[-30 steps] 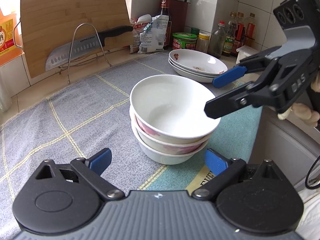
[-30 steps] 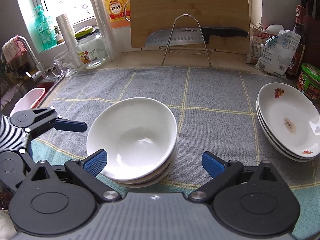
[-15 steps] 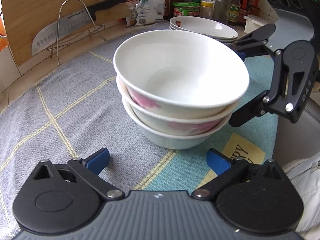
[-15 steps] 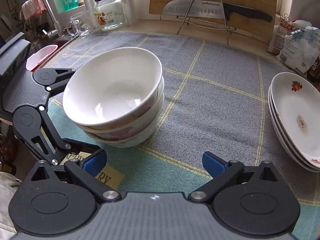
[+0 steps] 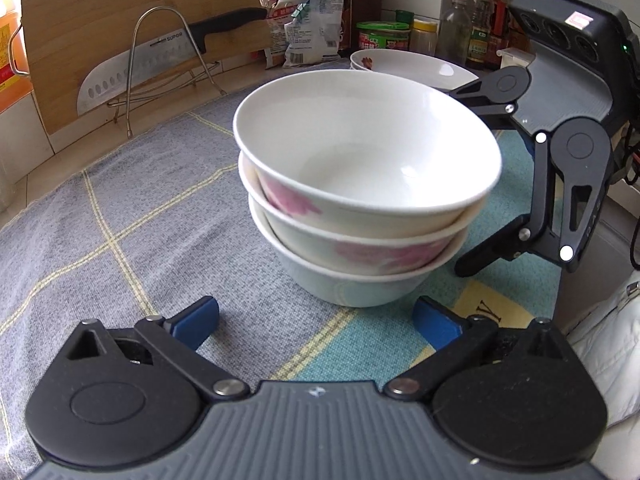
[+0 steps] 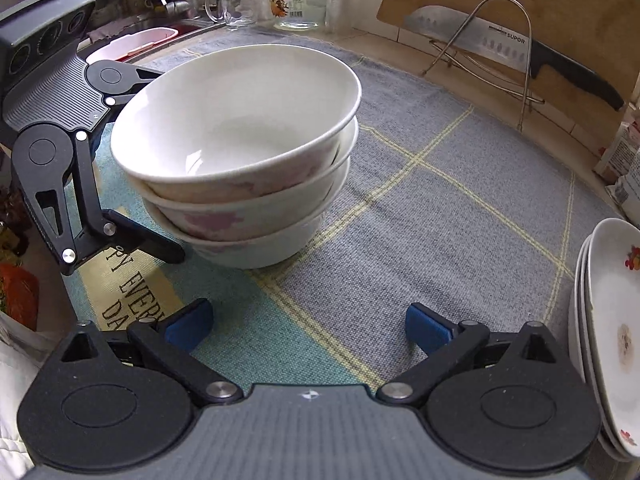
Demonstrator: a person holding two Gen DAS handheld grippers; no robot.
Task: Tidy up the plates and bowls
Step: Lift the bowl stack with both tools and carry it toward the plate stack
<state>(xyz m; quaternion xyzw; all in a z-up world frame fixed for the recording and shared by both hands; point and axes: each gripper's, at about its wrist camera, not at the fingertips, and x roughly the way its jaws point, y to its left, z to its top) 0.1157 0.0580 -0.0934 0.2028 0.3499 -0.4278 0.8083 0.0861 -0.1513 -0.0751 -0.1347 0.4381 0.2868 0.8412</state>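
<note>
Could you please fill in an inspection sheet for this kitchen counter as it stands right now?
Surface: grey checked cloth over the counter.
Job's things: stack of three bowls upright on the cloth; stack of plates apart from it.
Clutter: knife on a wire rack against a cutting board; bottles and jars along the wall.
Grippers: left gripper open, nothing between the jaws; right gripper open, empty.
Cables: black cable at the right edge of the left wrist view.
Surroundings: sink and tap beyond the cloth.
</note>
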